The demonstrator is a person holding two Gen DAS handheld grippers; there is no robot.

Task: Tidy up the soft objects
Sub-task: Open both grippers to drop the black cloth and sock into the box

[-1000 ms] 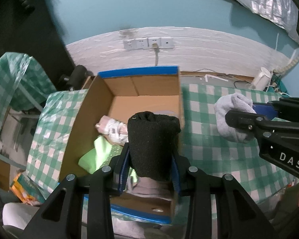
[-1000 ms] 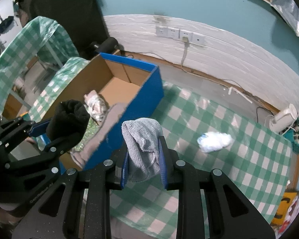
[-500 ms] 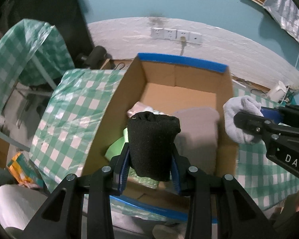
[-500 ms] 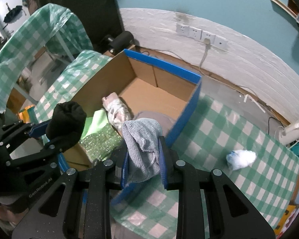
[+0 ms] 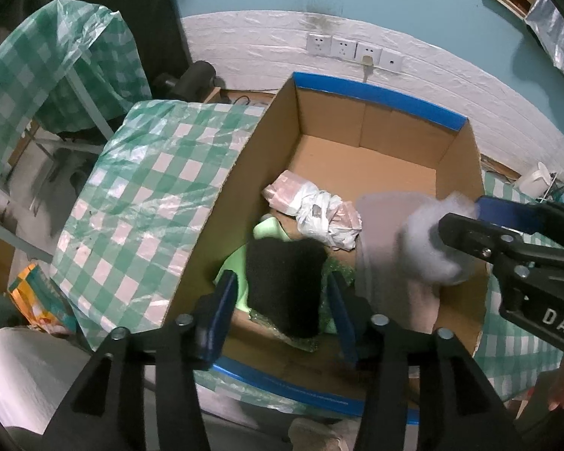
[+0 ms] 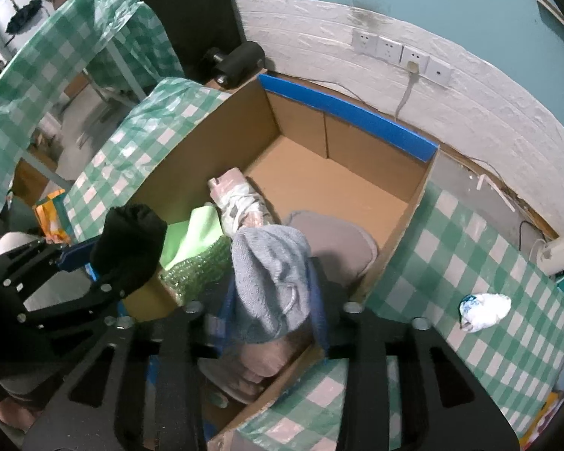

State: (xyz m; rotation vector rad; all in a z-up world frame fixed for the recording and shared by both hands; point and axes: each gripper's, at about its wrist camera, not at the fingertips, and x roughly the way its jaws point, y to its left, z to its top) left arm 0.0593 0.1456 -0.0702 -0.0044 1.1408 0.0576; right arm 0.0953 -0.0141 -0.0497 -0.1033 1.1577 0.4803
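A black rolled cloth (image 5: pixel 285 285) is seen between the left gripper's (image 5: pixel 284 293) parted fingers, above the cardboard box (image 5: pixel 376 143). A grey-blue towel (image 6: pixel 270 282) is draped between the right gripper's (image 6: pixel 272 300) fingers.

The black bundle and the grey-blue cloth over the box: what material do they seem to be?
Black bundle: probably knitted or fleece fabric, matte, fuzzy surface. Grey-blue cloth: likely terry towelling, with looped nap and soft folds. Box: corrugated cardboard, brown, blue outside.

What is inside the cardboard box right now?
In the box: a pink-white bundle, green cloth, grey pad. The black roll and grey towel cover whatever lies beneath.
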